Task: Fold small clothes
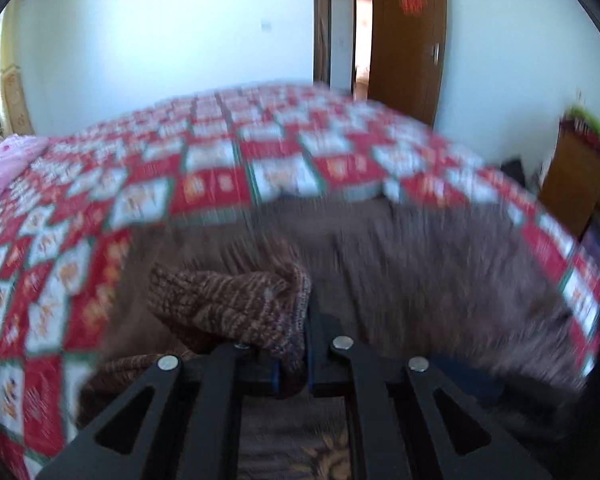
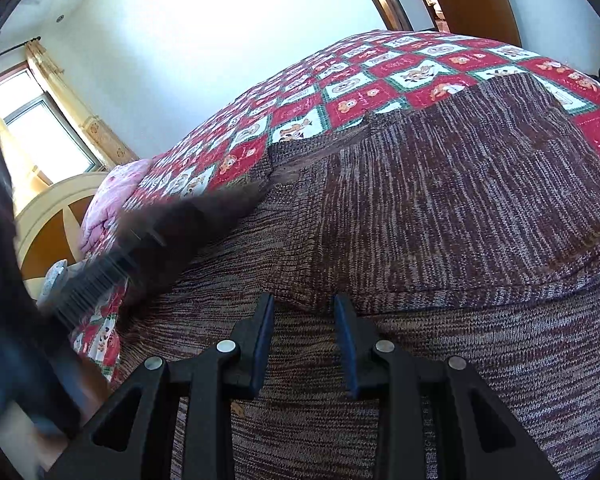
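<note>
Scene: as blur smears the left wrist view, a brown knitted sweater (image 2: 440, 208) lies spread over the near part of a bed (image 2: 380, 68) covered by a red-and-white checked quilt
Left gripper (image 1: 292, 364): fingers clamped on a bunched fold of the sweater (image 1: 236, 304), lifted off the bed
Right gripper (image 2: 304, 344): fingers apart, a ridge of the knit between them; whether the pads press it cannot be told
Far left: a pink pillow (image 2: 112, 200) by the headboard
Far right: a brown wooden door (image 1: 408, 40) standing ajar
</note>
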{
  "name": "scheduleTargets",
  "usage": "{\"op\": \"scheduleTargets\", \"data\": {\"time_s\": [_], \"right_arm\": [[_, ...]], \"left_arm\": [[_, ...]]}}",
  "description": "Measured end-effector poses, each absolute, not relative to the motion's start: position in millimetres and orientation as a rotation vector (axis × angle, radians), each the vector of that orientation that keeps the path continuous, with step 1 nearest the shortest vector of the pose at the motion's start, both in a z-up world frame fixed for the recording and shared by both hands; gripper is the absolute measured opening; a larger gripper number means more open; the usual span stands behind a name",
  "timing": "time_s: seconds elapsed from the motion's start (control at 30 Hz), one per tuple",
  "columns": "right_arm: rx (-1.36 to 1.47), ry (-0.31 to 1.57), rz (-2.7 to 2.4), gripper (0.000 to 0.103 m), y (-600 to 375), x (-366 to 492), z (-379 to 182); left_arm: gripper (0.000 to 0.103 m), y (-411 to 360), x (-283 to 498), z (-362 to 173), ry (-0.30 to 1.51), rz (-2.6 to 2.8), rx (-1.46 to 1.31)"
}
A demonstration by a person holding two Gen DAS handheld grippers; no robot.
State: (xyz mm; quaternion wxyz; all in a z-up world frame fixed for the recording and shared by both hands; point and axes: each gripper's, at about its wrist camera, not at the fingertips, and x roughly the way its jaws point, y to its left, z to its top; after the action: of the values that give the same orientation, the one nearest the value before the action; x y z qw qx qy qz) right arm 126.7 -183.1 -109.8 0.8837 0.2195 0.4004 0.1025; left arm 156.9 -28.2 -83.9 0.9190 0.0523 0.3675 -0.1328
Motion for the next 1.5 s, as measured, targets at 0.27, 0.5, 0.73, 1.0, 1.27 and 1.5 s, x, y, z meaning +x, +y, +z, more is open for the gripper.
{"op": "scheduleTargets", "data": {"time_s": [0.27, 0.5, 0.73, 1.0, 1.27, 1.5], "right_arm": [[0.479, 0.839, 0.219, 0.032, -186, 128, -112], [0.444, 0.818, 0.194, 0.032, -182, 124, -105], [0.214, 0.730, 0.324, 0.033, -125, 122, -58], [-0.044, 0.870, 0.358, 0.044, -50, 162, -86], [0.293, 0.856, 0.265, 0.012, -138, 156, -80], [0.499, 0.844, 0.028, 0.024, -214, 123, -92]], "left_arm": [[0.091, 20, 131, -72, 0.795, -0.267, -0.066], [0.093, 89, 123, -81, 0.753, -0.055, -0.204], [0.091, 144, 119, -114, 0.713, 0.021, -0.604], [0.095, 136, 116, -112, 0.708, 0.011, -0.571], [0.097, 136, 119, -114, 0.712, 0.009, -0.560], [0.097, 136, 119, -114, 0.715, 0.012, -0.552]]}}
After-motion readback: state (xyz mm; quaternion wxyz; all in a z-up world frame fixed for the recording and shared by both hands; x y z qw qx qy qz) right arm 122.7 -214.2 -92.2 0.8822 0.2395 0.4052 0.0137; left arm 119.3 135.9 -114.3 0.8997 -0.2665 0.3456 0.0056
